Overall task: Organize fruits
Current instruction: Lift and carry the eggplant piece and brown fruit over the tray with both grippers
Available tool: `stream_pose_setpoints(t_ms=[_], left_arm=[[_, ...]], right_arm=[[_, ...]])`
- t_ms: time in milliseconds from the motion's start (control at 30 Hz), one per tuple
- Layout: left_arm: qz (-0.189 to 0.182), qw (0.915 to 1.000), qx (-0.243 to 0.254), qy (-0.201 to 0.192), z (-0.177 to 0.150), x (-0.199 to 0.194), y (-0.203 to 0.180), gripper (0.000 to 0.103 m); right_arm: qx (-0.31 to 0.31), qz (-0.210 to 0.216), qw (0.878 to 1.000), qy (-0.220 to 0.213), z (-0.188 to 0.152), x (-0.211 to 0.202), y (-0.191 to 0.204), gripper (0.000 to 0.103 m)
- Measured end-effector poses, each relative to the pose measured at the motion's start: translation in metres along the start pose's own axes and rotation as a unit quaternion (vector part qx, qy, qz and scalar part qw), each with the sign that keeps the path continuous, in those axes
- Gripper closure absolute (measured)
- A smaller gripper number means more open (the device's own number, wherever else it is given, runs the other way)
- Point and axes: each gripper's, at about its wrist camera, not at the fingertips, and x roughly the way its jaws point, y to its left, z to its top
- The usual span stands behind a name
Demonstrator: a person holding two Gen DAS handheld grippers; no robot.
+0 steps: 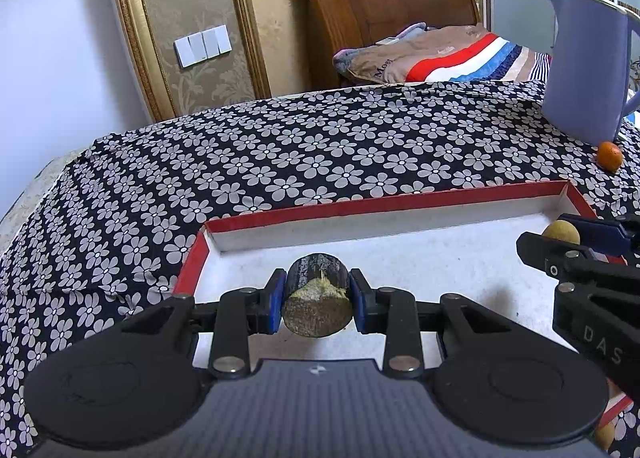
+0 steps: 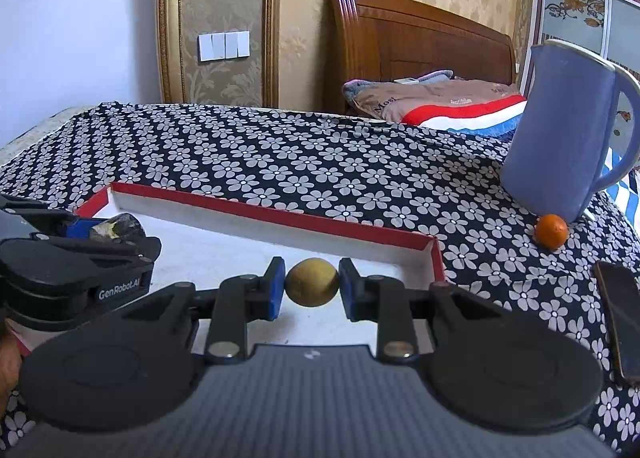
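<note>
Left wrist view: my left claw [image 1: 317, 300] is closed on a dark fruit [image 1: 317, 298], low in the centre of the frame, over the white floor of the red-rimmed box [image 1: 192, 258]. The blue pads press its two flanks. Its skin is near-black and streaked, and the face toward the camera is a rough tan patch, either cut or scuffed; I cannot tell which. I judge it light and fairly firm, with a brittle or wrinkled rind, so a modest squeeze across the widest part, as now, should do. More force may crack it.

In the right wrist view, my right claw [image 2: 312, 288] holds a small yellow-brown fruit [image 2: 313, 283] at centre frame, also over the box, near its right-hand corner. It is round, smooth and matte. I expect it to be light and hard-skinned but apt to roll or pop out if gripped off-centre, so the pads belong on its equator. The left pad is touching; at the right one I cannot tell whether there is a thin gap.

An orange [image 2: 552, 232] sits on the flowered cloth [image 2: 280, 162] at the right of the frame, outside the box, touching or just beside the base of the blue jug [image 2: 560, 130]. It looks soft-skinned and slightly glossy, so I would take it gently around the middle. A phone [image 2: 620, 318] lies at the right edge.
</note>
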Motion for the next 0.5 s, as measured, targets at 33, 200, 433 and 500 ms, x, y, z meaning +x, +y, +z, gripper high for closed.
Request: stream_pose_setpoints(t_ms=[33, 200, 433, 500], left_arm=[[0.0, 1.0, 0.0, 0.0, 0.0, 0.001, 0.0, 0.071], [0.001, 1.0, 0.0, 0.003, 0.002, 0.006, -0.001, 0.071], [0.002, 1.0, -0.001, 0.006, 0.003, 0.011, 0.0, 0.071], [0.003, 1.0, 0.0, 0.007, 0.004, 0.014, -0.001, 0.071]], right_arm=[[0.0, -0.001, 1.0, 0.001, 0.001, 0.001, 0.0, 0.076], [0.0, -0.004, 1.0, 0.004, 0.002, 0.006, -0.001, 0.076], [0.009, -0.006, 1.0, 0.011, 0.003, 0.015, -0.006, 0.076], [0.012, -0.006, 1.0, 0.015, 0.003, 0.018, -0.007, 0.076]])
